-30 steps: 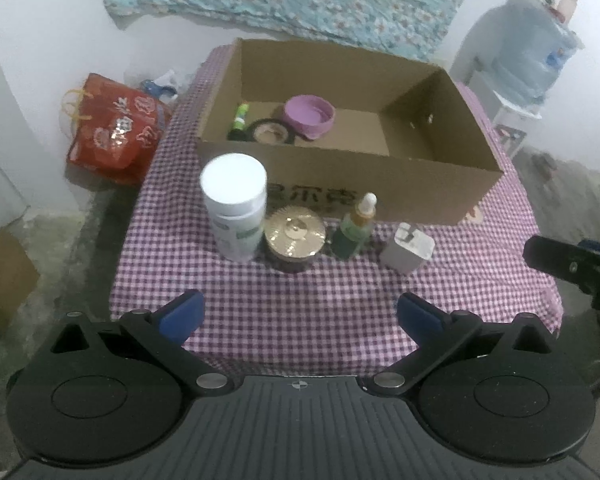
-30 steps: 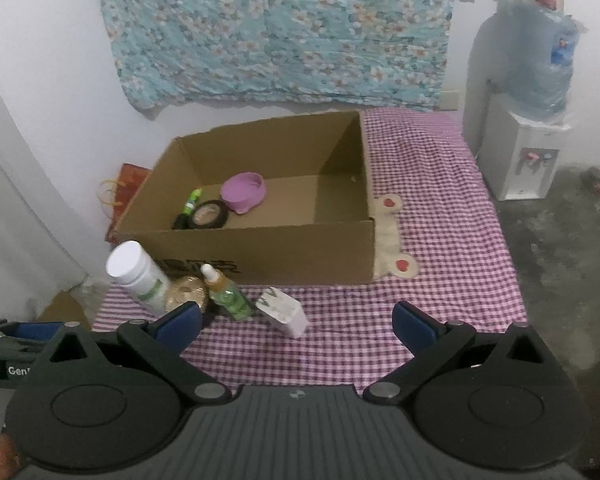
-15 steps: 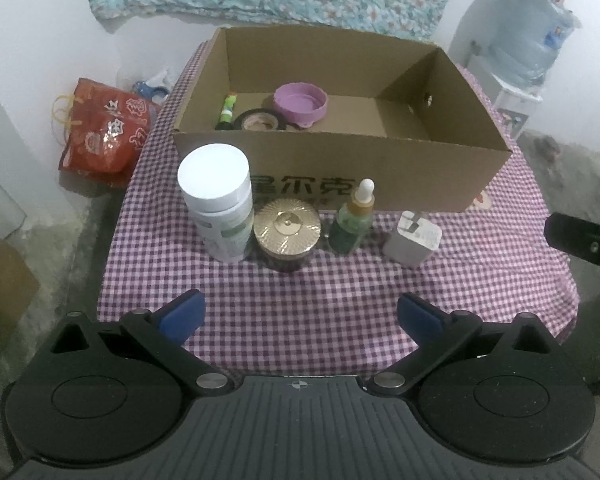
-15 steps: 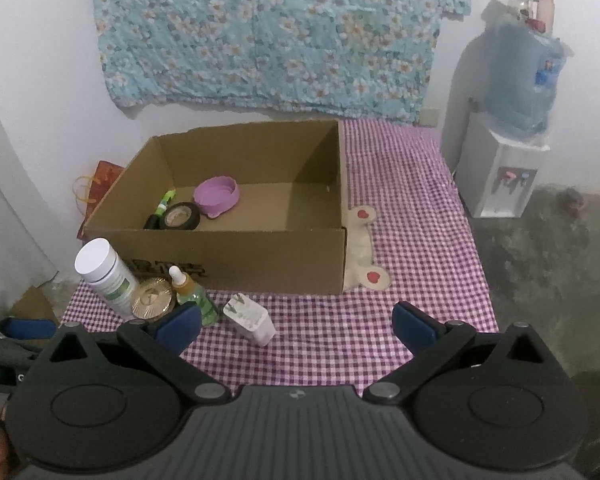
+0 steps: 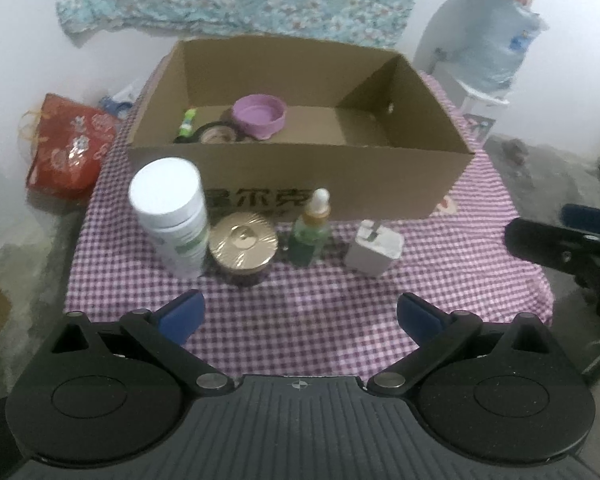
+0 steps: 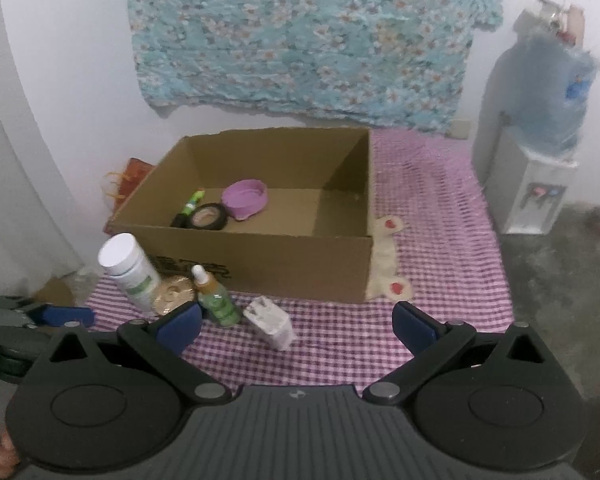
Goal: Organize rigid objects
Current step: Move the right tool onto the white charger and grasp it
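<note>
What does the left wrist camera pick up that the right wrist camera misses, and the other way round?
Left wrist only: the other gripper, the right gripper, at its right edge, and most of the red patterned bag on the floor.

Right wrist only: the left gripper at its left edge, and the white water dispenser cabinet under the jug.

Both: the open cardboard box holding the purple bowl, and in front of it the white cylindrical bottle, gold-lidded jar, green dropper bottle and white charger plug. Both sets of fingers are open.

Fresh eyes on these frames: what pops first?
The open cardboard box mid-table, with a purple bowl and tape roll inside. In front of it stands a row: white bottle, gold-lidded jar, green dropper bottle, white charger.
</note>
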Motion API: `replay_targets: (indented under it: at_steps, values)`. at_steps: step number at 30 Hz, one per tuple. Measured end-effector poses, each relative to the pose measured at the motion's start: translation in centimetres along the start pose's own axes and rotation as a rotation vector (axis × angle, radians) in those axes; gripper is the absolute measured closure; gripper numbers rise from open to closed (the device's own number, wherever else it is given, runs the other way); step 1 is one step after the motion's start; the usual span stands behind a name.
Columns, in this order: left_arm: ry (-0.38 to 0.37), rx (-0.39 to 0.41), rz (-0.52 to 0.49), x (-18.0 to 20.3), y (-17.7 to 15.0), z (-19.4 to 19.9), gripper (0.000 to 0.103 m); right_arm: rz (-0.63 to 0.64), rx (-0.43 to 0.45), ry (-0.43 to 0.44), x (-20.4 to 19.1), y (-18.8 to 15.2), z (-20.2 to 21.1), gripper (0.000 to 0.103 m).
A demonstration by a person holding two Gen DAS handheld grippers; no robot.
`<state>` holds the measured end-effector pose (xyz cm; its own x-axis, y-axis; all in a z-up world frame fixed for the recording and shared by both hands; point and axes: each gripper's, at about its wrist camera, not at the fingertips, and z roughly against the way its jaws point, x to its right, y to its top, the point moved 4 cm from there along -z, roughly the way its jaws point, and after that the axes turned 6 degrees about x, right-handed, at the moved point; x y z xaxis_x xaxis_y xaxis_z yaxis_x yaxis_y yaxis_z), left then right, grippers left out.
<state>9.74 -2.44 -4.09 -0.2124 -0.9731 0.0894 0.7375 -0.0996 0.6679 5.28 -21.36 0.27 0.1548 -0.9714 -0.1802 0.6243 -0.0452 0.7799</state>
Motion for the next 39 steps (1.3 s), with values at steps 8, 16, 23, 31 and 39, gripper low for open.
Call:
replay_targets:
  at_steps: [8, 16, 23, 31, 39]
  values:
    - [-0.034, -0.026, -0.085, 1.6, -0.4, -2.3, 0.001, -0.091, -0.034, 0.101, 1.1, -0.4, -2.5, 0.000]
    - [-0.087, -0.074, -0.156, 3.3, -1.1, -5.6, 0.001, -0.010, -0.102, 0.159, 0.5, -1.5, -6.6, 0.004]
    - [-0.078, -0.088, -0.207, 4.0, -1.4, -7.3, 0.002, 0.093, -0.205, 0.178, -0.3, -2.4, -10.9, 0.031]
    - [-0.069, -0.096, -0.216, 3.8, -1.6, -7.9, 0.003, 0.166, -0.264, 0.196, -1.4, -2.9, -14.2, 0.046]
    - [-0.065, -0.088, -0.200, 3.1, -1.2, -8.1, 0.004, 0.110, -0.284, 0.199, -1.2, -2.7, -14.5, 0.068]
